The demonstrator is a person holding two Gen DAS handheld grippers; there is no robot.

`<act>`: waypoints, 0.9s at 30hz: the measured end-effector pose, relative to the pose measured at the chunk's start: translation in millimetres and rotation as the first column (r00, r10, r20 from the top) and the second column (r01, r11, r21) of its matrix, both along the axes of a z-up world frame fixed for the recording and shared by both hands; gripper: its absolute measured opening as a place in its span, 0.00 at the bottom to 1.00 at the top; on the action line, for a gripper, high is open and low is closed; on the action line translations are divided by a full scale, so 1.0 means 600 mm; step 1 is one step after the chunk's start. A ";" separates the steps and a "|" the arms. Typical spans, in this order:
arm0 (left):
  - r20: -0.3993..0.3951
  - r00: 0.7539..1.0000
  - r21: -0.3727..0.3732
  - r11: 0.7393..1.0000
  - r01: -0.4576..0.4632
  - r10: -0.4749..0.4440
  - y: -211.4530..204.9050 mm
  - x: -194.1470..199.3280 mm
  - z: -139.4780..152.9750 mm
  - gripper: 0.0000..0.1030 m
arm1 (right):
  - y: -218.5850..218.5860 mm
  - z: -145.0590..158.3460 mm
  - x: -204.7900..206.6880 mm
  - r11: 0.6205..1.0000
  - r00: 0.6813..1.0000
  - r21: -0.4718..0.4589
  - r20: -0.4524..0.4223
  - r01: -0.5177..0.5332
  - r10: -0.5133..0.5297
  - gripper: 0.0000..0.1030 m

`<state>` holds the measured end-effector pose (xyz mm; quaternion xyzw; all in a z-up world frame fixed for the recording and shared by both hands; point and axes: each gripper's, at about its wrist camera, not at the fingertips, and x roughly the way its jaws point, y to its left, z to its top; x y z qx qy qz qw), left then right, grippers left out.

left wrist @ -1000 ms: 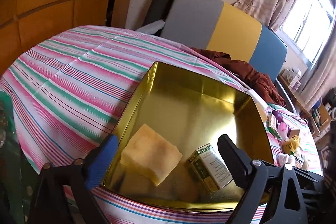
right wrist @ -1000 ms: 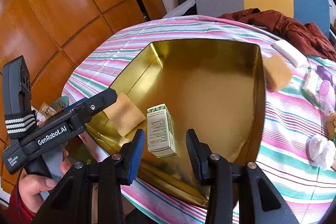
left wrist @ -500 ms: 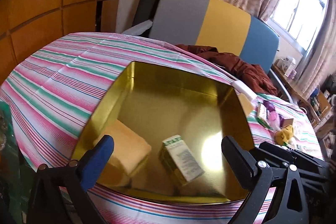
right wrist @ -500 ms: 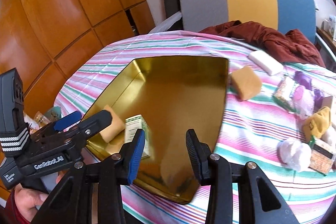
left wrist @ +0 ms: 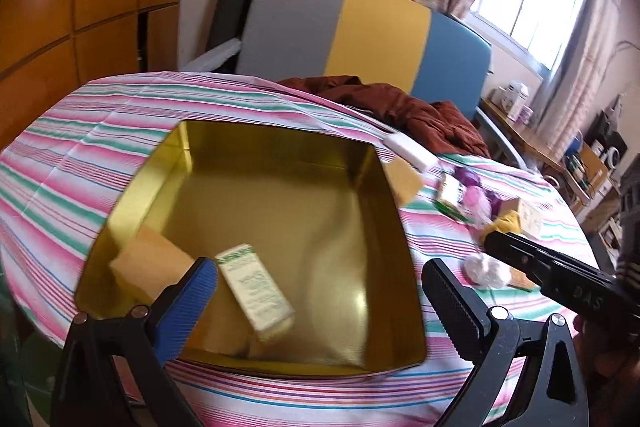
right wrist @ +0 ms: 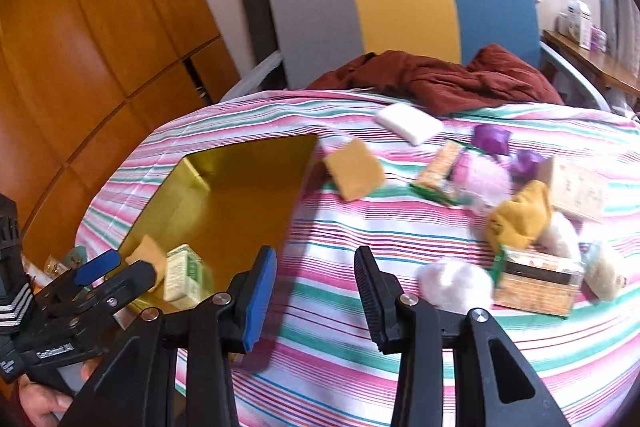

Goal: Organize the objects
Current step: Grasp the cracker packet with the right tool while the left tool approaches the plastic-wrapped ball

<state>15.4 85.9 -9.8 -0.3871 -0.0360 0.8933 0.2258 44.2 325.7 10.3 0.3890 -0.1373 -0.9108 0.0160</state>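
Both grippers are hanging empty: left gripper point(left wrist: 320, 291) spread wide, its jaws just having opened further, right gripper point(right wrist: 316, 291) narrowly parted. A green-and-white carton point(left wrist: 256, 291) and yellow sponge point(left wrist: 152, 263) are lying in the gold square tin point(left wrist: 384, 183) near the striped tablecloth's point(right wrist: 400, 227) left edge. Loose sponges, packets and cotton balls point(right wrist: 456, 283) are crowding its right side, before a tricolour chair point(right wrist: 400, 7).

Shiny gold tin, soft striped cloth

Glossy metal tin point(left wrist: 280, 155) (mirror-like inside) on a matt woven tablecloth point(left wrist: 80, 163); lower-left carton point(left wrist: 256, 291) looks like paper.
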 end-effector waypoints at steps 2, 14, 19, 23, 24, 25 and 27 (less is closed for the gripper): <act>0.015 1.000 0.006 1.000 0.013 -0.013 0.013 0.006 0.002 1.00 | 0.025 -0.005 0.007 1.000 1.000 0.014 0.001 0.021 -0.021 0.40; 0.045 0.993 0.008 0.994 0.108 -0.108 0.083 0.045 0.007 1.00 | 0.249 -0.064 0.015 0.984 0.983 0.107 0.098 0.143 -0.154 0.41; 0.054 0.987 -0.016 0.988 0.151 -0.150 0.112 0.060 0.002 1.00 | 0.272 -0.083 0.009 0.995 0.988 0.059 0.128 0.083 -0.090 0.41; 0.052 0.982 -0.041 0.982 0.183 -0.181 0.131 0.072 0.001 1.00 | 0.276 -0.105 0.006 0.997 0.981 0.066 0.187 0.045 -0.057 0.41; 0.051 0.980 -0.046 0.980 0.192 -0.190 0.135 0.076 0.000 1.00 | 0.278 -0.111 0.008 0.997 0.978 0.061 0.205 0.037 -0.049 0.41; 0.051 0.980 -0.050 0.979 0.197 -0.194 0.137 0.077 0.000 1.00 | 0.279 -0.116 0.010 0.998 0.975 0.053 0.219 0.032 -0.043 0.41; 0.052 0.979 -0.059 0.978 0.200 -0.197 0.142 0.080 -0.003 1.00 | 0.276 -0.121 0.025 0.998 0.975 0.048 0.221 0.029 -0.039 0.41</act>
